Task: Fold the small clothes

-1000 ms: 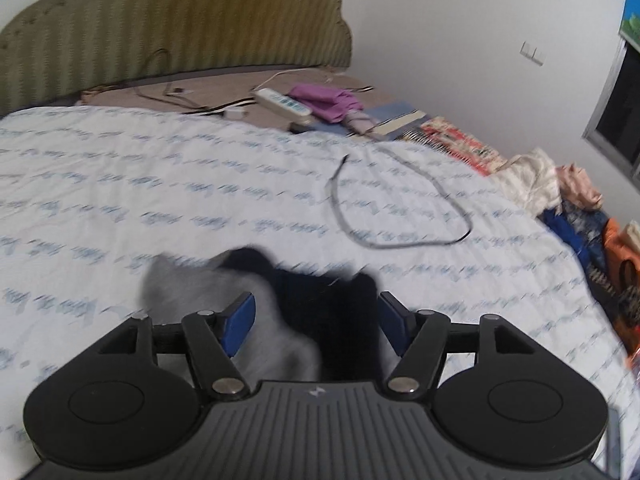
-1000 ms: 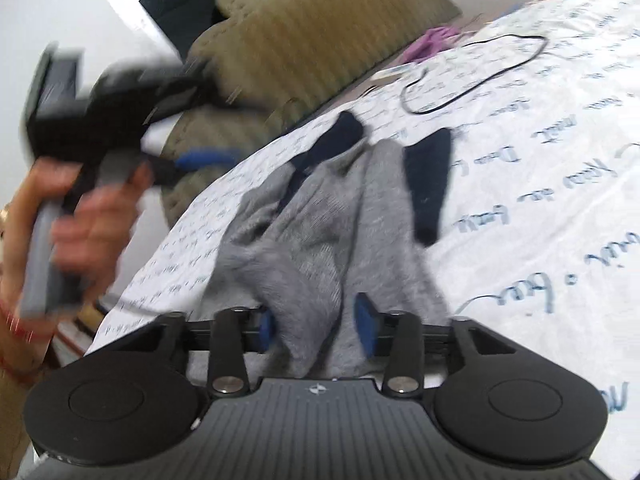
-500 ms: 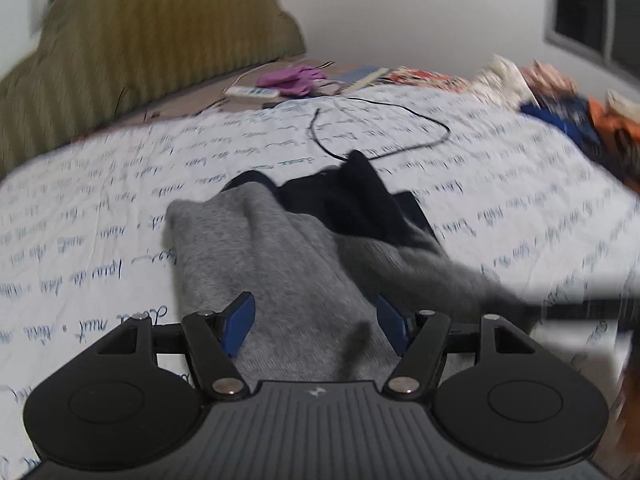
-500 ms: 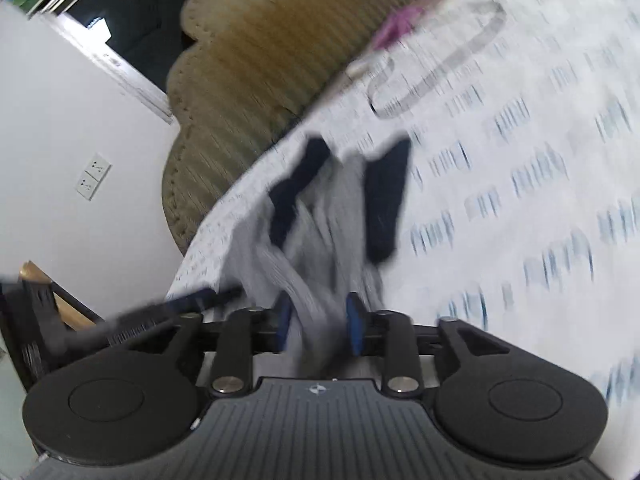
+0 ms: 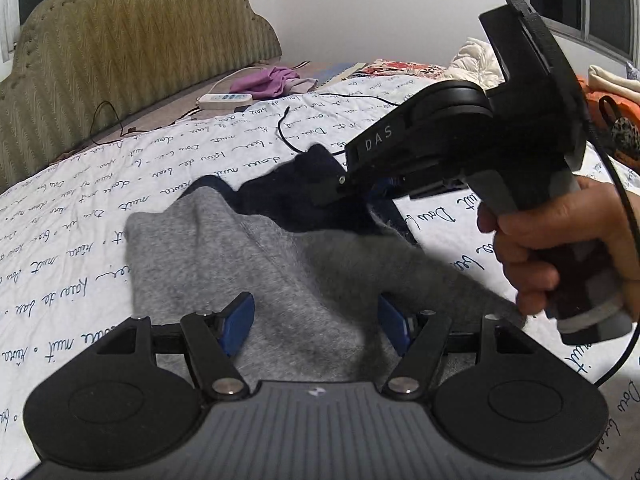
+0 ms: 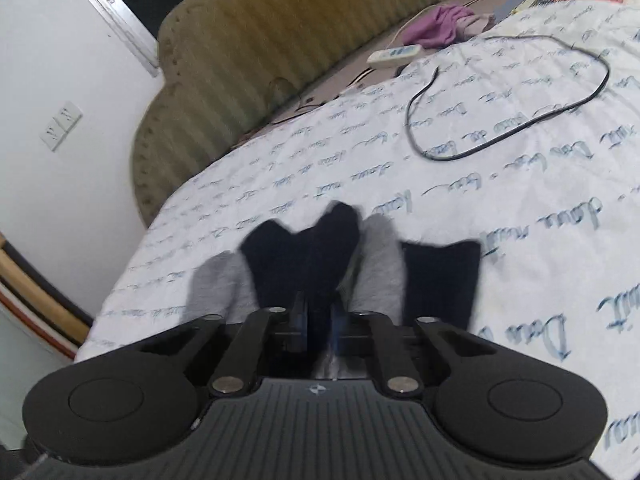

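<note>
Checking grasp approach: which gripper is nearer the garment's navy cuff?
Right. The right gripper is shut on the grey and navy garment right at the navy cuff. The left gripper is open over the grey end, away from the cuff.

"DAS" on right claw (image 5: 380, 196) body, illegible cursive on bedsheet (image 5: 80, 216)

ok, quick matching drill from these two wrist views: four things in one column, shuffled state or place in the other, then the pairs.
Things:
1. left gripper
2. right gripper
3. black cable
4. purple cloth

States or places:
A. looped loose on the bedsheet
B. shut on the grey and navy garment
C. open, over grey fabric
D. bunched by the headboard, next to a white power strip

Pairs: 1-C, 2-B, 3-A, 4-D
</note>
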`<state>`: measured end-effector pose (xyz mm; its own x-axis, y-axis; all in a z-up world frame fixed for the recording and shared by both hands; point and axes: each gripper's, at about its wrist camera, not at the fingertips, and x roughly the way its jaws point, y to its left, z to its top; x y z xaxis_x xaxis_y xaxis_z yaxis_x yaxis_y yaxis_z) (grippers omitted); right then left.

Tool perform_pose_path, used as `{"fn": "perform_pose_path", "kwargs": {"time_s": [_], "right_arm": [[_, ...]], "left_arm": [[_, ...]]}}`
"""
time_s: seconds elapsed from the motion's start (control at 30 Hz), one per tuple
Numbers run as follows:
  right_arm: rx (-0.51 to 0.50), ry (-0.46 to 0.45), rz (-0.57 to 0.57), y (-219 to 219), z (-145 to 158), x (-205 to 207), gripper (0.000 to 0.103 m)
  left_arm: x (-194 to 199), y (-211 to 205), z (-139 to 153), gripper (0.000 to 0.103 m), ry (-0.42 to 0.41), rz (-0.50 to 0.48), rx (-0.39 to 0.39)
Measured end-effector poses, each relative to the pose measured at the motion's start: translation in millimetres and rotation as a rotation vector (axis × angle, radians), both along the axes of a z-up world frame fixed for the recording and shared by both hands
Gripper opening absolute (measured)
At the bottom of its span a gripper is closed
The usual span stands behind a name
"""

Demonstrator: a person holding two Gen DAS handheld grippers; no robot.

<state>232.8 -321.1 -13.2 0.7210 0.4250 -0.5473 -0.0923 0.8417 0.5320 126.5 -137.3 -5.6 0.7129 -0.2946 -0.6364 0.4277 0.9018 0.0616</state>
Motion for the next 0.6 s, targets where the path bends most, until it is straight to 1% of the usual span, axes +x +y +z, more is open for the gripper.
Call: {"fn": "perform_pose_path", "kwargs": {"time_s": [0.07,0.13,0.17,0.2,0.27,0.33,0.37,0.4,0.43,0.47,0.5,0.53,0.57,0.6], "right_arm": [[-0.012,-0.041,-0.031,-8,4,-3,0.009],[-0.007,-0.061,-0.066,-21,6,-2,0.008],[-0.010,-0.057,-0.081,-26,6,0,0.007],[-0.026,-0.048,-0.092,-31,2,2,0.005],[-0.088,-0.013,-0.091,-33,-6,5,0.004],[-0.104,0.016,-0.108,-36,-13,2,0.011],[-0.097,0.007,-0.133,-37,-12,-3,0.017],[-0.090,-0.018,-0.149,-37,-8,-11,0.017],[-0.076,-0.048,-0.142,-36,-3,-18,0.019],[-0.063,-0.067,-0.127,-34,2,-24,0.033],[-0.053,-0.079,-0.103,-30,7,-27,0.061],[-0.048,-0.082,-0.069,-26,10,-28,0.074],[-0.060,-0.082,-0.037,-20,12,-27,0.078],[-0.091,-0.083,-0.016,-13,14,-24,0.074]], "left_arm": [[1,-1,-1,0.068,0.000,-0.003,-0.006],[3,-2,-2,0.069,0.005,-0.014,-0.007],[4,-3,-3,0.071,0.007,-0.013,-0.002],[5,-3,-5,0.072,0.008,-0.012,0.001],[4,-3,-8,0.072,0.011,-0.011,0.007],[3,-3,-9,0.072,0.015,-0.008,0.006],[3,-2,-9,0.072,0.016,-0.008,0.001],[2,-2,-9,0.072,0.019,-0.008,-0.005],[2,-1,-9,0.072,0.023,-0.007,-0.007],[2,-2,-9,0.073,0.025,-0.005,-0.005],[2,-2,-9,0.073,0.026,-0.004,-0.003],[1,-4,-9,0.073,0.025,-0.002,-0.001],[1,-4,-9,0.073,0.025,0.000,-0.001],[1,-5,-9,0.073,0.025,0.002,-0.003]]}}
